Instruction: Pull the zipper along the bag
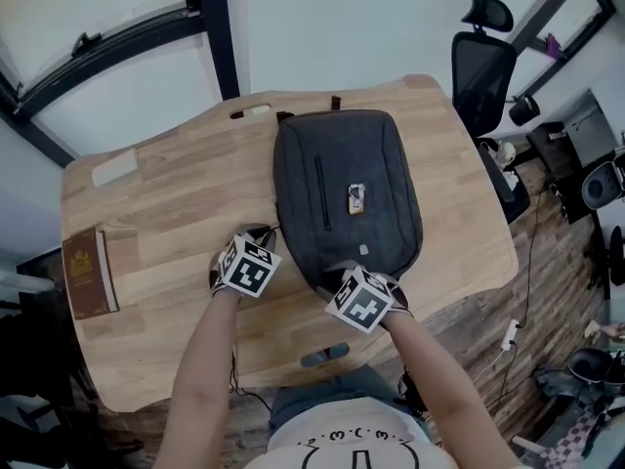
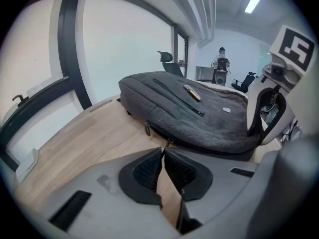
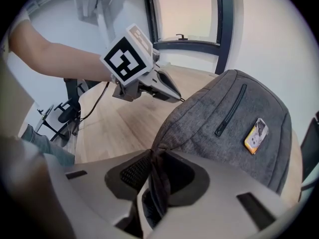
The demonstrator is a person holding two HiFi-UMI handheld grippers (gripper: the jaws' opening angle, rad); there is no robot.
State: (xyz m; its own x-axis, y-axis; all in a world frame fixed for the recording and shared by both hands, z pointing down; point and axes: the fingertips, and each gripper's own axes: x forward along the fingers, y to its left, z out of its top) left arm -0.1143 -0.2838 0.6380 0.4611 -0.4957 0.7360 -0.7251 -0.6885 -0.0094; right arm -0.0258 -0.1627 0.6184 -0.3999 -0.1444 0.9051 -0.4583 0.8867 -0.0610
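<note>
A dark grey backpack [image 1: 347,184] lies flat on the wooden table [image 1: 176,203], with a small orange and white tag [image 1: 355,198] on its front. My left gripper [image 1: 270,232] is at the bag's near left edge. In the left gripper view its jaws [image 2: 163,151] are shut, and the thin zipper pull [image 2: 169,143] runs in between their tips. A second pull [image 2: 147,129] hangs free further along the seam. My right gripper [image 3: 153,156] is shut on a pinched fold of the backpack's [image 3: 234,113] fabric at its near corner. The right gripper view also shows the left gripper [image 3: 179,98] touching the bag's edge.
A brown book [image 1: 88,272] lies at the table's left edge, and a pale strip [image 1: 114,169] sits further back. A black office chair [image 1: 483,62] stands beyond the right end. Cables and gear cover the floor on the right.
</note>
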